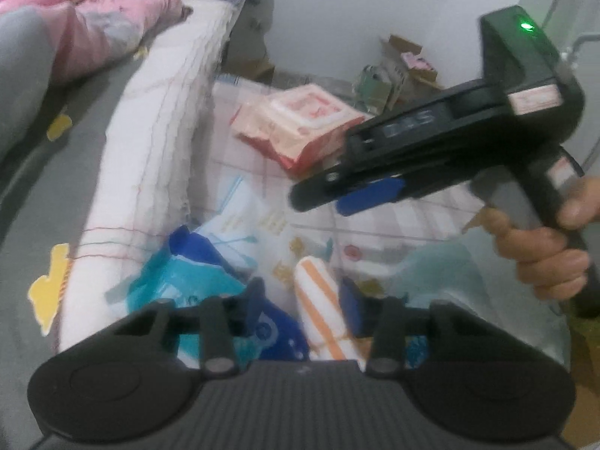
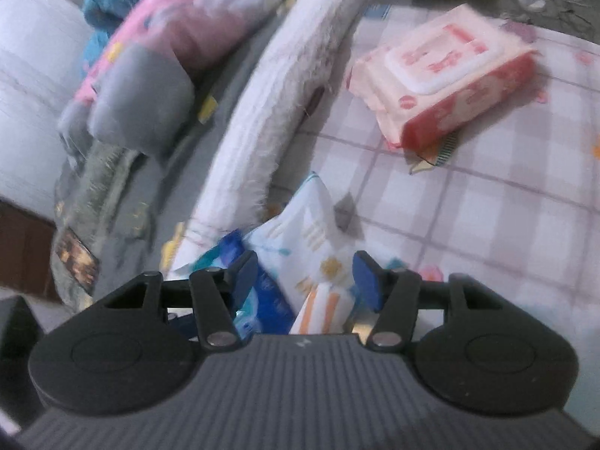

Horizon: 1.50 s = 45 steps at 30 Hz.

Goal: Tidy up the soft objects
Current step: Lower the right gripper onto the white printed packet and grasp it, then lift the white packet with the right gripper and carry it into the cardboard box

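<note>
The left tongs [image 1: 303, 305] are seen partly open around a white-and-orange striped soft roll [image 1: 322, 318]; whether it is gripped cannot be told. The right tongs [image 2: 305, 281] stand half open above that roll [image 2: 324, 309], unheld, beside a blue plastic packet [image 2: 262, 300].

One red-and-pink wipes pack [image 2: 442, 71] lies far right on the checked sheet [image 2: 487, 195], three small soft packs sit near — one blue [image 2: 262, 296], one white patterned [image 2: 311, 225], one orange-striped [image 1: 322, 311] — and one white rolled quilt [image 1: 157, 142] and one pink bundle [image 1: 93, 18] lie left.
</note>
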{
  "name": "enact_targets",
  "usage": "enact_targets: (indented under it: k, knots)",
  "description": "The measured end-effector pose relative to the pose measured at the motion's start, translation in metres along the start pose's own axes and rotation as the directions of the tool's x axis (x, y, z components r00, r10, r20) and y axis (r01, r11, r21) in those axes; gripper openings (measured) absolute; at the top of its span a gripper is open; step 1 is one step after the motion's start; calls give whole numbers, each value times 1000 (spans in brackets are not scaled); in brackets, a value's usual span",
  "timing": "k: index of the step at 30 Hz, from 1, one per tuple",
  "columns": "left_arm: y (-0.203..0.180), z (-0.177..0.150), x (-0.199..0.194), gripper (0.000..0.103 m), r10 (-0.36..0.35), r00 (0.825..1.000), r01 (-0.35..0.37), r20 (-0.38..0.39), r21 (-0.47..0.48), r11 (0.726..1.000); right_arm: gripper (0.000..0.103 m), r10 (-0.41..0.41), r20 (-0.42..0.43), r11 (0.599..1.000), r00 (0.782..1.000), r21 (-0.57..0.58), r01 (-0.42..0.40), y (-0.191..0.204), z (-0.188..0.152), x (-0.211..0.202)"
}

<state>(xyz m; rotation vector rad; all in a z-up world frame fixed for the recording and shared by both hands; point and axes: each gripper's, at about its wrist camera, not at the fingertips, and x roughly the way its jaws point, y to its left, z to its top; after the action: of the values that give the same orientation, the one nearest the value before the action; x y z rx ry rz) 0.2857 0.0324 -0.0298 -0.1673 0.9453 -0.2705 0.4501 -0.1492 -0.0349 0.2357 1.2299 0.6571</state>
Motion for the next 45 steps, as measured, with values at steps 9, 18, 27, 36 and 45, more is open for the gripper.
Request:
enact_targets:
  k: [9, 18, 27, 36, 45]
  knots:
    - [18, 6, 28, 42, -3, 998, 0, -57, -54, 999, 68, 18, -76, 998, 997, -56, -22, -15, 14, 70]
    - [33, 11, 37, 44, -30, 997, 19, -73, -145, 989, 52, 1, -121, 995, 993, -94, -12, -3, 4, 79]
    - [33, 17, 30, 48, -29, 998, 19, -60, -164, 986, 18, -40, -25, 994, 999, -105, 37, 9, -1, 54]
    - [10, 36, 7, 39, -50, 998, 55, 37, -128, 990, 17, 34, 139, 999, 990, 20, -37, -9, 9, -9]
    - [-58, 38, -70, 35, -115, 973, 105, 201, 57, 993, 15, 106, 299, 994, 948, 0, -111, 13, -25, -107]
